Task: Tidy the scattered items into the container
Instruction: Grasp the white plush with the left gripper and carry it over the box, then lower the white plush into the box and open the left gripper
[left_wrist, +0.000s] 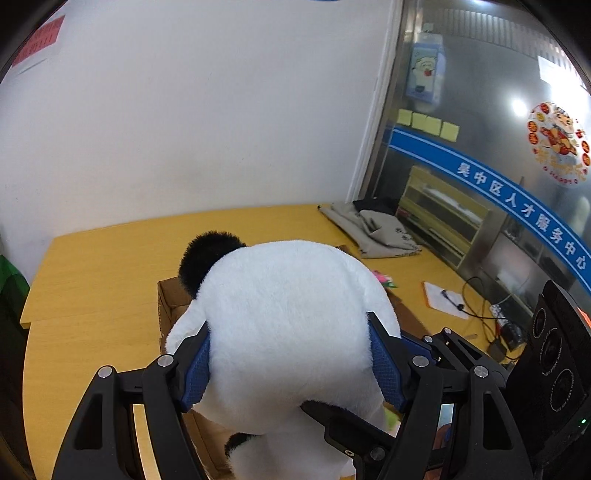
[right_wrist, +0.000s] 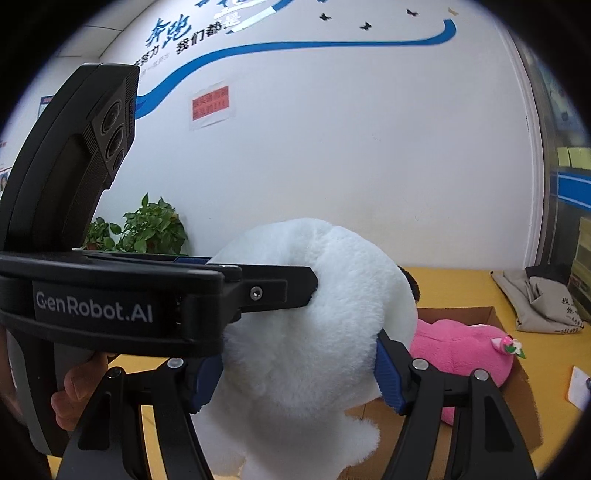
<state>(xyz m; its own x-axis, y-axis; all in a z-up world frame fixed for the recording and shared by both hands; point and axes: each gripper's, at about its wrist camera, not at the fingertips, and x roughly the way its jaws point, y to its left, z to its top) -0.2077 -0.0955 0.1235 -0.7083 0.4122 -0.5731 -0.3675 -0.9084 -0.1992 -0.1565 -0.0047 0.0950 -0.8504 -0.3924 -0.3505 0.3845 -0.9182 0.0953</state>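
Note:
A large white plush panda (left_wrist: 288, 325) with black ears fills the middle of both views (right_wrist: 314, 325). My left gripper (left_wrist: 291, 369) is shut on its body, blue pads pressed into the fur on both sides. My right gripper (right_wrist: 299, 373) is also shut on the panda from the other side. The left gripper's body (right_wrist: 110, 302) crosses the right wrist view, its finger sunk in the fur. The panda hangs over an open cardboard box (right_wrist: 517, 373) on the yellow table (left_wrist: 96, 280). A pink plush toy (right_wrist: 461, 350) lies inside the box.
Folded grey cloth (left_wrist: 376, 232) lies at the table's far right corner by a glass partition. A notepad with a pen (left_wrist: 443, 299) and cables (left_wrist: 487, 314) sit at the right. A potted plant (right_wrist: 147, 229) stands by the white wall.

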